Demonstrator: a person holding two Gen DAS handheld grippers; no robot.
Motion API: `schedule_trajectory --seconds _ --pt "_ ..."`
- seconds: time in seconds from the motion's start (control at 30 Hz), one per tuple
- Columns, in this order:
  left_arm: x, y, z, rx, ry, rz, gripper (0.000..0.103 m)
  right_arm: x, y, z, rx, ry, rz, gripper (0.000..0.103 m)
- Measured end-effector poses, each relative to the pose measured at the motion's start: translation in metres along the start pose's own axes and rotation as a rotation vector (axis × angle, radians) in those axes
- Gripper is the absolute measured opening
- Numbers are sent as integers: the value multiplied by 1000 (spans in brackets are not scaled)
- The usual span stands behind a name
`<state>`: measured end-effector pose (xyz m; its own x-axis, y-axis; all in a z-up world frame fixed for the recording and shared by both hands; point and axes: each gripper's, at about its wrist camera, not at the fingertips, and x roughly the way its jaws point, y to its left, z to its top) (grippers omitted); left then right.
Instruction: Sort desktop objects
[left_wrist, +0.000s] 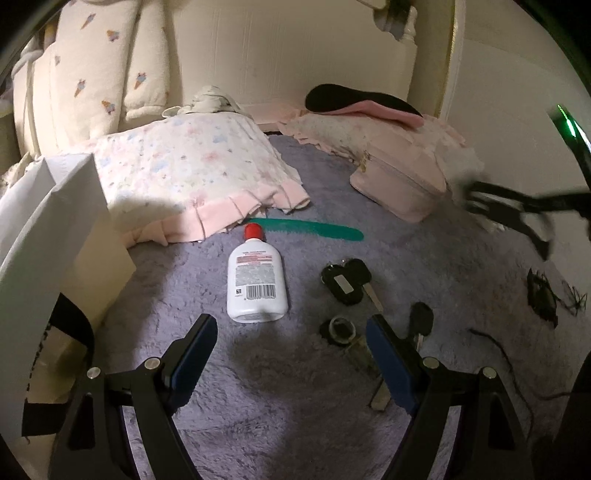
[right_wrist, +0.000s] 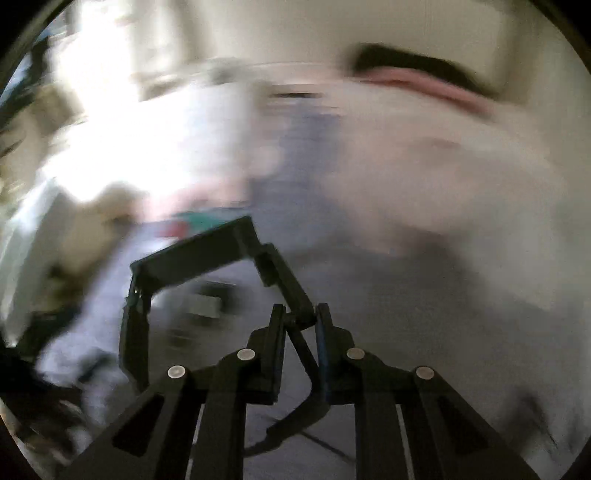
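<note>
right gripper (right_wrist: 300, 319): I'm clamping jaws on black folding frame (right_wrist: 207, 254), carrying it for sorting | left gripper (left_wrist: 291, 354): I'm holding jaws wide, empty, over keys (left_wrist: 345, 280)

Left wrist view looks down close over the rug (left_wrist: 295, 387), pillows at 12 o'clock. Right wrist view, blurred, faces likewise; both share the green comb (left_wrist: 314, 227) and pillows.
</note>
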<state>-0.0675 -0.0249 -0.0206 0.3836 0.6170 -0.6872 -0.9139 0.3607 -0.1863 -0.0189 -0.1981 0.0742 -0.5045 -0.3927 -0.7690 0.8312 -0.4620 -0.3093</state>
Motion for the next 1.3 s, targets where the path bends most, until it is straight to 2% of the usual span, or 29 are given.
schedule_trajectory --seconds 0.03,0.07,0.1,0.13,0.17,0.23,0.3,0.33,0.37,0.43,0.5,0.57,0.63,0.77,0.83,0.9,0.93,1.0,1.07,1.13,1.3 --pt "0 2 0 -14 -2 -10 81 -6 -34 -5 59 -8 -223 19" --pt "0 3 1 -27 -3 -20 81 -8 -53 -6 99 -5 -350 23" --pt "1 3 3 -40 -2 -33 81 -11 -71 -5 144 7 -427 37" --pt "2 3 4 -50 0 -45 81 -15 -78 -3 175 -4 -378 43" --pt "3 2 4 -52 3 -54 81 -21 -76 0 201 -40 -233 44" --pt "7 -3 2 -34 17 -52 81 -18 -48 3 173 -39 28 71" --pt "9 -7 -2 -4 33 -34 81 1 1 5 71 34 314 74" --pt "10 -8 -4 12 40 -23 81 16 32 4 1 90 424 72" --pt "10 -9 -5 20 43 -18 81 29 59 0 -64 147 472 70" --pt "11 -10 -5 27 48 -18 81 49 100 -5 -161 209 506 55" --pt "12 -10 -5 34 52 -13 81 60 124 -11 -218 231 502 53" --pt "14 -10 -5 41 60 0 81 73 145 -7 -239 212 473 54" --pt "16 -11 -5 47 69 8 81 85 157 0 -238 215 451 54" --pt "16 -11 -7 61 73 9 81 114 178 20 -202 247 475 54" --pt "16 -11 -7 65 71 11 81 124 185 21 -198 276 485 65" --pt "17 -10 -7 61 68 4 81 126 190 18 -225 227 423 75" --pt "17 -9 -7 59 69 1 81 132 192 14 -253 232 392 75" --pt "17 -8 -6 57 67 1 81 133 192 7 -297 195 397 75" --pt "17 -7 -6 52 65 1 81 131 192 2 -316 167 373 71" --pt "15 -6 -6 47 60 -2 81 124 193 3 -347 158 363 39" --pt "10 -6 -5 40 45 -6 81 109 160 7 -244 142 460 36"
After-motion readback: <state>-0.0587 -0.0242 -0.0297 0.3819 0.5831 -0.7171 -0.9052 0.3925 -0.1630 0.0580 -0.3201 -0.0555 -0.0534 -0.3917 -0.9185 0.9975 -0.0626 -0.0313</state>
